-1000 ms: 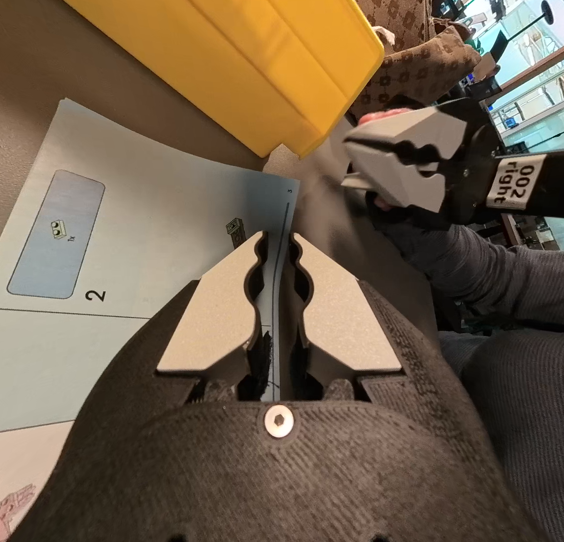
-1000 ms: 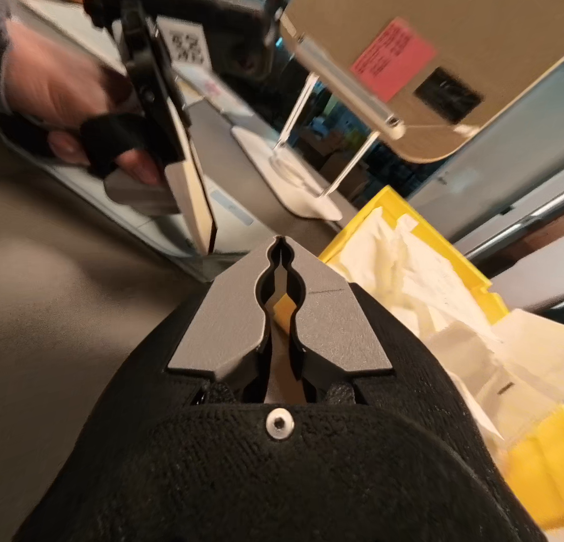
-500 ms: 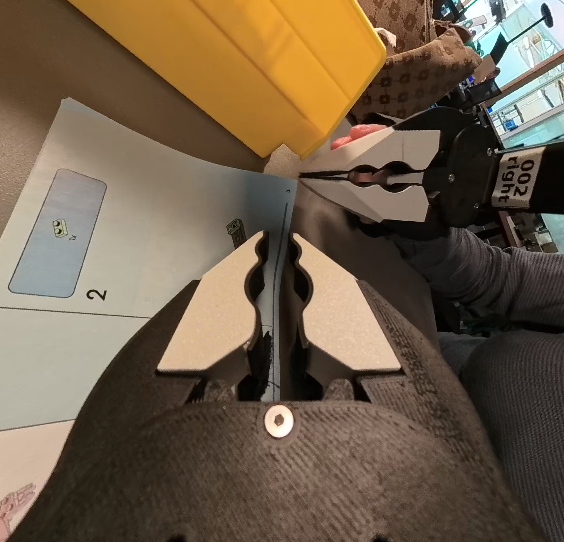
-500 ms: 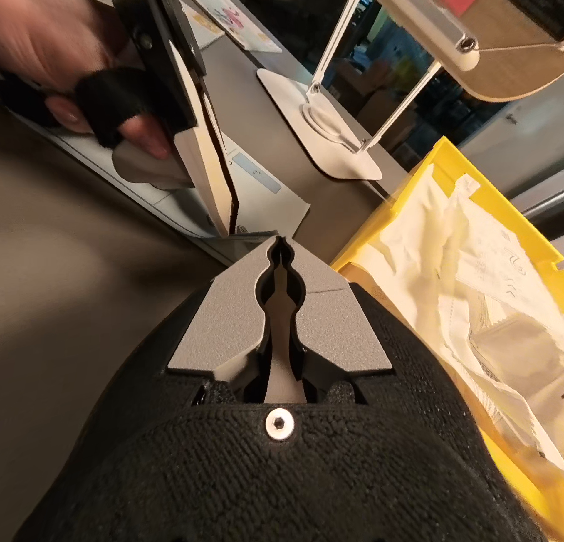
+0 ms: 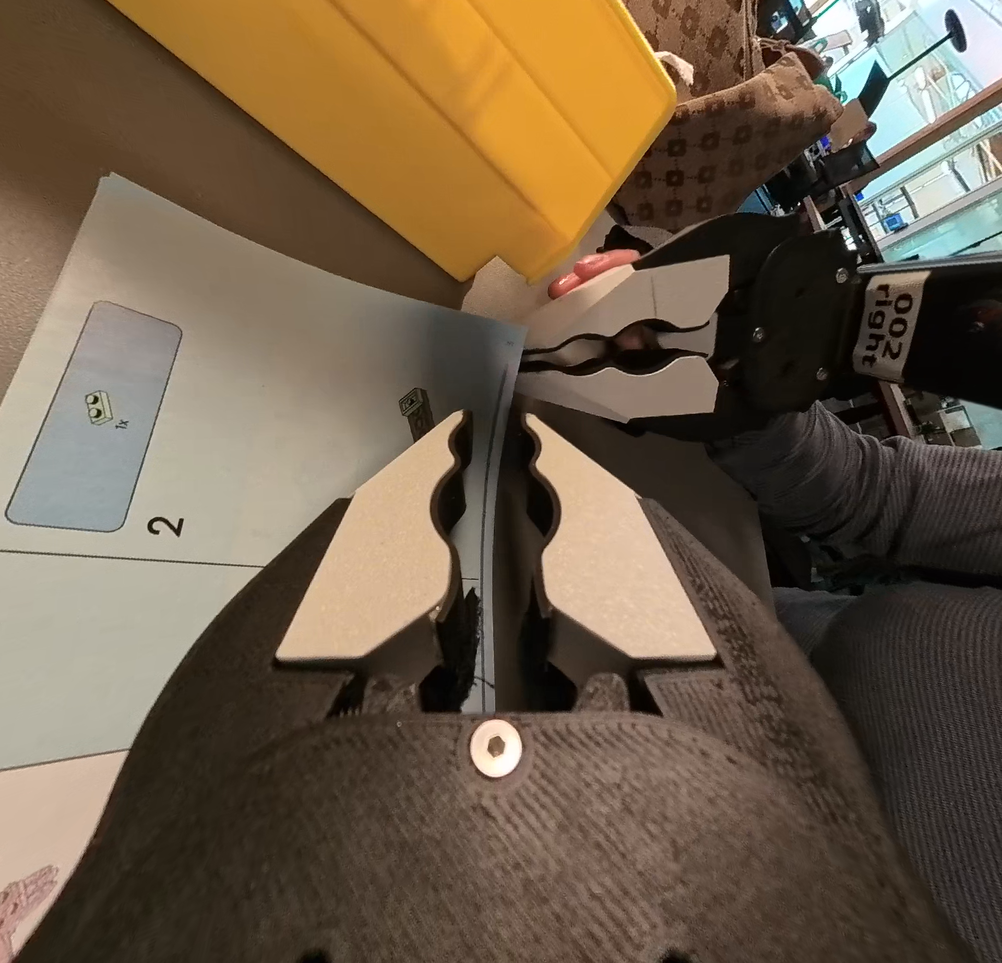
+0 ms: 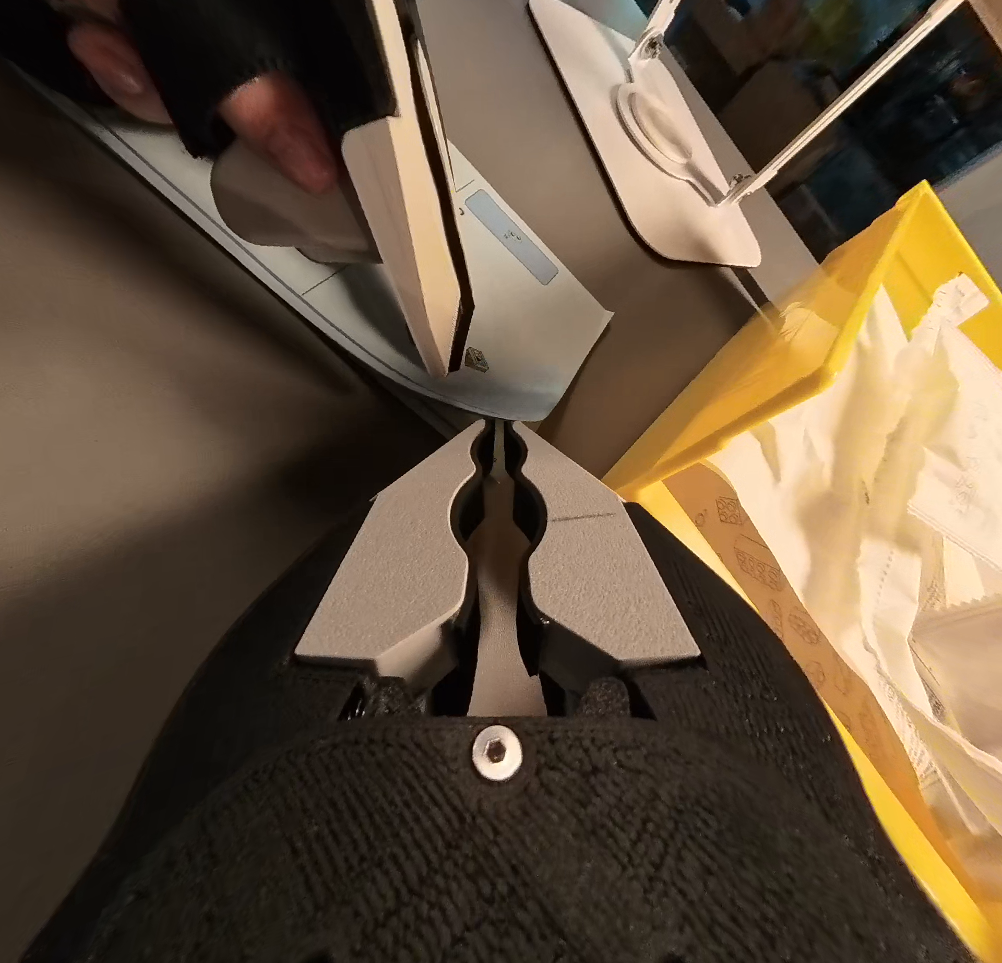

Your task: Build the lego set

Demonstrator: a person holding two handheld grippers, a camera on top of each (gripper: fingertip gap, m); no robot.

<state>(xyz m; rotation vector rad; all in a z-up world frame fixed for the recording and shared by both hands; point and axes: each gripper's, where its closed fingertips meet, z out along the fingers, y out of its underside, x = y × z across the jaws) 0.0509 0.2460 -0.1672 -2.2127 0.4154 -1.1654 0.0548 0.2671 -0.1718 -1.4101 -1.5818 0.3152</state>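
Booklet page (image 5: 282, 373), table: edge between spread left gripper (image 5: 492, 422) jaws; right gripper (image 6: 496, 423) pinches its corner.

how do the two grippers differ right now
The left gripper has its grey fingers parted, straddling the page edge of the blue instruction booklet. The right gripper is shut, its tips at that page's corner, pointing crosswise to the left one. Both have grey scalloped fingers on black bodies.
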